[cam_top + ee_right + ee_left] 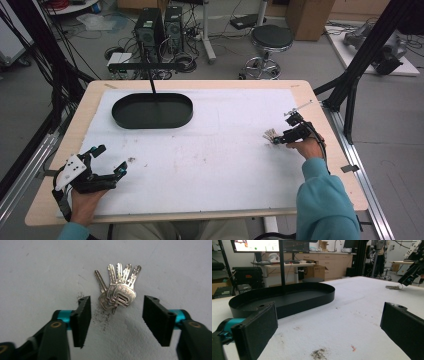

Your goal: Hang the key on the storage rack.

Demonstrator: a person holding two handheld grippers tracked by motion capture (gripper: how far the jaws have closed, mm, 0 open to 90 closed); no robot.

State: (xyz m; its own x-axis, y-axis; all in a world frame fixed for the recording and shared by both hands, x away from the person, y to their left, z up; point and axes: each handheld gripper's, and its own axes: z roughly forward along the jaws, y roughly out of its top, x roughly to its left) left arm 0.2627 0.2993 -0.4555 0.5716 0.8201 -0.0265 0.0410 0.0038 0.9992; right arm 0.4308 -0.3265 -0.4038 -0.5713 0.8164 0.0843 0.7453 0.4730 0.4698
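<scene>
A bunch of several silver keys (117, 290) on one ring lies fanned out on the white mat, seen at the right of the table (270, 134) and far off in the left gripper view (394, 287). My right gripper (117, 301) points down at the mat with its jaws apart on either side of the ring end of the keys; the pads (82, 315) do not touch them. From above, the right gripper (281, 140) sits just right of the keys. My left gripper (111, 159) rests open at the near left with nothing between its jaws (329, 315).
A black oval tray (152, 122) stands empty at the back left of the mat, with a thin black post rising behind it (283, 265). Small dark smudges mark the mat (319, 353). The wooden table edge (345, 150) runs close to the right hand.
</scene>
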